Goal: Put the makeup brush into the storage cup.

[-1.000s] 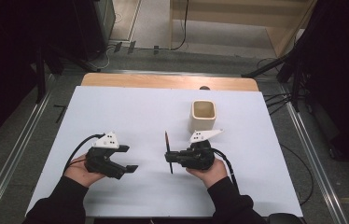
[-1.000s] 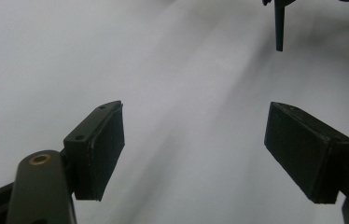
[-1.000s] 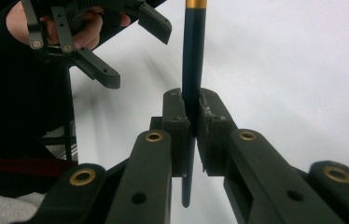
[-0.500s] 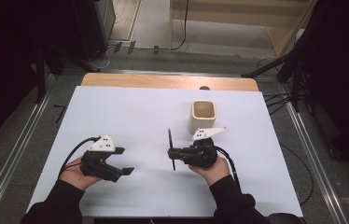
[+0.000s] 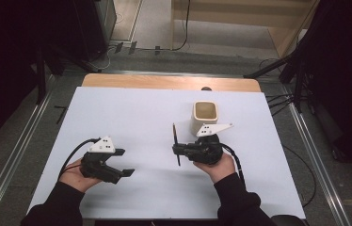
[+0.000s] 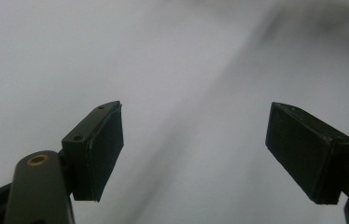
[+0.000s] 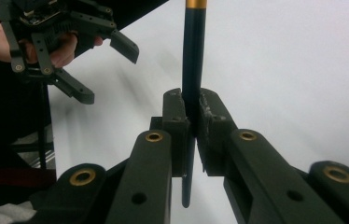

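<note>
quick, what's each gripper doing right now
left gripper: jaws open, nothing between them.
right gripper: jaws shut on a thin dark pencil with a gold band, near the cream square cup.

High view is evenly lit on the white table (image 5: 136, 117), surroundings go near black. Left gripper view is hazy grey, background totally out of focus.

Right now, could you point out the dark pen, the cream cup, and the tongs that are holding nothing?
Pen (image 7: 193, 56), right gripper view, on its dark shaft above the clamping pads.
Cup (image 5: 205, 123), high view, on its outer front wall.
Left tongs (image 5: 123, 162), high view, midway between the open tips.
</note>
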